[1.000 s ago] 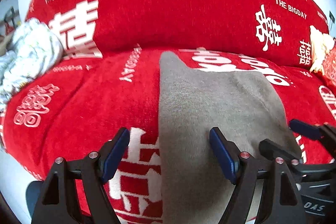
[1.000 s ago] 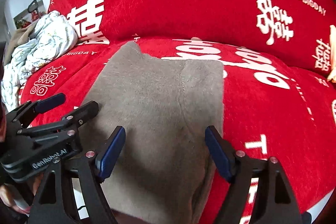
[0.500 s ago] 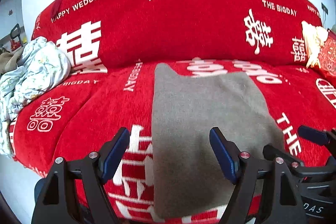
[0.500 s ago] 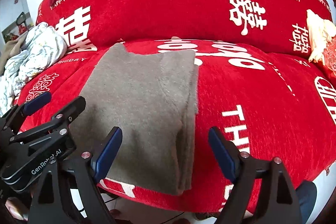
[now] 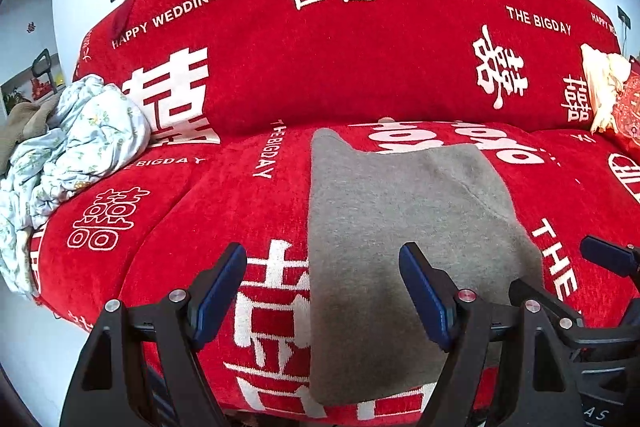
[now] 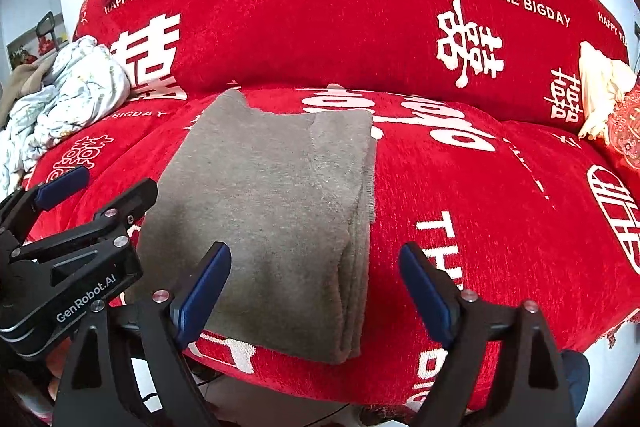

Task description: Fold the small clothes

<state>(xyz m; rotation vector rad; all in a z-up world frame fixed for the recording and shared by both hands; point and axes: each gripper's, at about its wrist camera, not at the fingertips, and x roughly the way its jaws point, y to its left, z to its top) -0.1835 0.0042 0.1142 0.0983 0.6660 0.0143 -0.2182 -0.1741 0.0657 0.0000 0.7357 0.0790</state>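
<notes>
Your grey garment (image 6: 276,211) lies folded flat on the sofa seat (image 6: 500,195), untouched; your left gripper (image 5: 324,291) stands spread and empty, your right gripper (image 6: 316,287) has just been opening, nothing between; this fold looks finished, so next fetch from the crumpled heap (image 5: 76,147) left of the garment.

Bright even daylight, sharp focus, strong fisheye bending, dark vignette corners.

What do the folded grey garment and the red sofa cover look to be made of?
Folded grey garment: looks like soft fleece or brushed knit, matte, with a fuzzy nap and thick stacked edges. Red sofa cover: probably chenille-type woven fabric, with a ribbed pile and white lettering that appears woven in.
</notes>
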